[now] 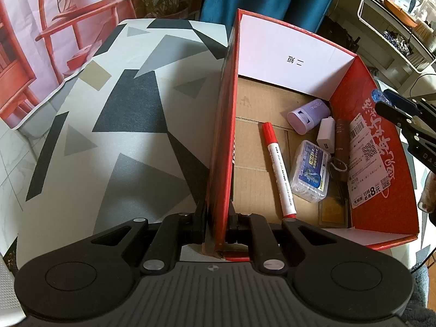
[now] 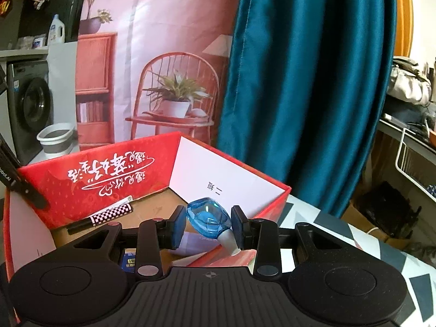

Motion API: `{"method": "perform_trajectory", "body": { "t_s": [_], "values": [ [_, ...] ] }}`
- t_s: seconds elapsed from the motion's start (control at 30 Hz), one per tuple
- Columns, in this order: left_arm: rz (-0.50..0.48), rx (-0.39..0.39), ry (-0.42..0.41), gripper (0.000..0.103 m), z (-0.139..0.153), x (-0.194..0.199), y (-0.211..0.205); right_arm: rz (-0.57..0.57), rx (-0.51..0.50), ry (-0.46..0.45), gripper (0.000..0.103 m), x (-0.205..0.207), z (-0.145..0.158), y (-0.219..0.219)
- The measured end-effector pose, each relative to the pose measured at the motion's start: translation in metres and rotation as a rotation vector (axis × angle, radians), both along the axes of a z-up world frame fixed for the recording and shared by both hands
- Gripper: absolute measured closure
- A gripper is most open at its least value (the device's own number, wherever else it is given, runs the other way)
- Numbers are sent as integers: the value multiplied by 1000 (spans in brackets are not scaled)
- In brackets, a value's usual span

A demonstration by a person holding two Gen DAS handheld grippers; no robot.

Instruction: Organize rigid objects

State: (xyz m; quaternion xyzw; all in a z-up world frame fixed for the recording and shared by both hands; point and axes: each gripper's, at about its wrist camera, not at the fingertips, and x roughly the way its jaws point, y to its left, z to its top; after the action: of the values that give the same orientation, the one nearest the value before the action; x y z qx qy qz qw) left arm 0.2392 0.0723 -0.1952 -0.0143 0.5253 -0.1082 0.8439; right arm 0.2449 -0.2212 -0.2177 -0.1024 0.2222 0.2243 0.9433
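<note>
Blue clear plastic bottle [image 2: 208, 219] sits pinched in your right gripper [image 2: 208, 227] above the red box [image 2: 95, 179]; your left gripper [image 1: 216, 227] is clamped tight on its wall. Loosen that left hold and the box could shift under the drop.

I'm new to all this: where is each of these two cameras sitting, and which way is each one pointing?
Left wrist view: sits on the left hand-held gripper, looking steeply down into the red box; its fingers clamp the box's wall.
Right wrist view: sits on the right hand-held gripper, looking across the box toward a teal curtain; its fingers hold a blue clear object.
Shared: the red box; each view also glimpses the other gripper at its edge.
</note>
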Motion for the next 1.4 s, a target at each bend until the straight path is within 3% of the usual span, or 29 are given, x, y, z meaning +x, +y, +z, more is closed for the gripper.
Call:
{"method": "perform_trajectory", "body": {
  "t_s": [0.07,0.43,0.53,0.57,0.6,0.67,0.7,0.87,1.07,1.4],
  "values": [
    [1,-1,0,89,0,0,0,1,-7,4,77,2,-1,1],
    [2,1,1,88,-1,1,0,-14,-17,8,77,3,-6,5],
    [1,-2,3,88,-1,1,0,-45,-13,7,64,1,-2,5],
    [0,-2,4,88,-1,2,0,-63,-10,9,48,1,0,5],
    [-2,1,4,88,-1,2,-1,-76,-4,7,40,0,2,5],
    [-6,7,2,88,-1,2,-1,-101,8,13,32,0,6,3],
    [-7,9,0,88,-1,2,-2,-116,13,23,24,2,7,2],
    [-6,11,-9,88,-1,0,-1,-225,55,128,2,12,6,-8],
    [-3,2,-11,88,-1,0,0,-338,84,241,0,17,-2,-13],
    [2,-5,-22,88,-2,0,0,-439,145,354,0,8,-3,-16]
  ]
}}
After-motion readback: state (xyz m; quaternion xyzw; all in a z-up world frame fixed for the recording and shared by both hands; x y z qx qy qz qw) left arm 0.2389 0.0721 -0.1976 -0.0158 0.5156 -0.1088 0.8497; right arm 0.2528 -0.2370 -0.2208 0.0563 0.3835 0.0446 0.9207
